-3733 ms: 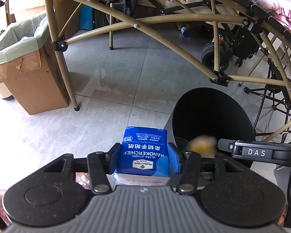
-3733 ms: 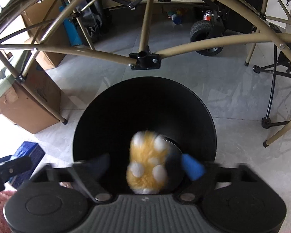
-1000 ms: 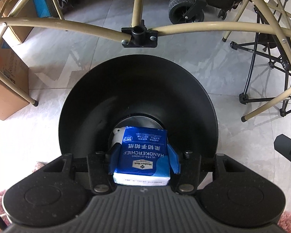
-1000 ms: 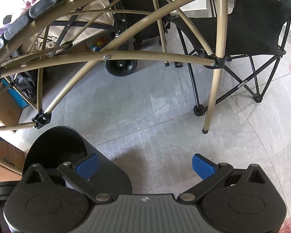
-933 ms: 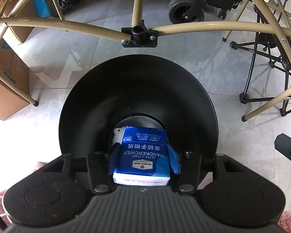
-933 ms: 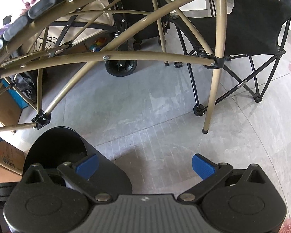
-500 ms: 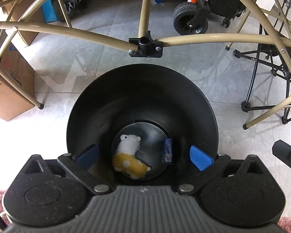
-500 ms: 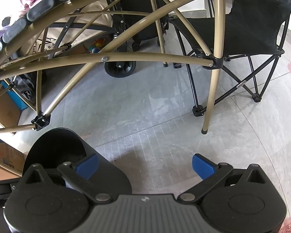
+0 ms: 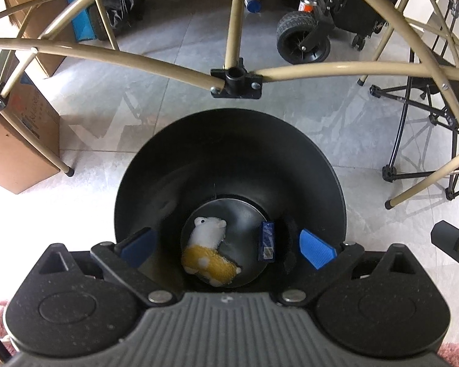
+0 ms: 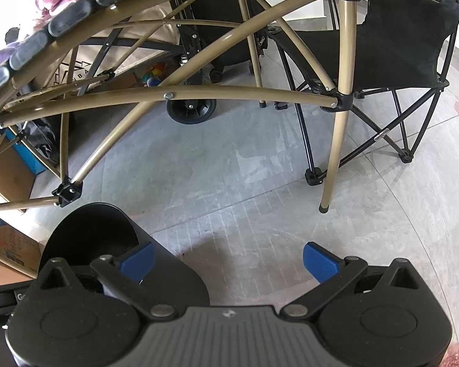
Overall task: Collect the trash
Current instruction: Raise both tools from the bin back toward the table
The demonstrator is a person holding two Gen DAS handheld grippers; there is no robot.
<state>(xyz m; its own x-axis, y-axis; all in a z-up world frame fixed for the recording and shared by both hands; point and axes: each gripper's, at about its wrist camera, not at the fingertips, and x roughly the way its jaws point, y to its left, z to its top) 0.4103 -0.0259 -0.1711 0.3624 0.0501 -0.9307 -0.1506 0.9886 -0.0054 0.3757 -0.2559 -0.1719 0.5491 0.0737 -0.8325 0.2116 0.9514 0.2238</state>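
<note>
My left gripper hangs open right over the mouth of a round black trash bin, its blue pads spread wide with nothing between them. At the bin's bottom lie a yellow and white plush toy and a blue handkerchief pack, which stands on its edge to the right of the toy. My right gripper is open and empty above grey floor tiles, with the same black bin just to its left.
Tan metal frame bars cross above the bin. A cardboard box stands at the left, a black wheel at the back. A black folding chair and a tan frame leg stand ahead of the right gripper.
The left gripper opened and let go of the blue handkerchief pack, which dropped to the bottom of the bin beside the plush toy. The right gripper has stayed put.
</note>
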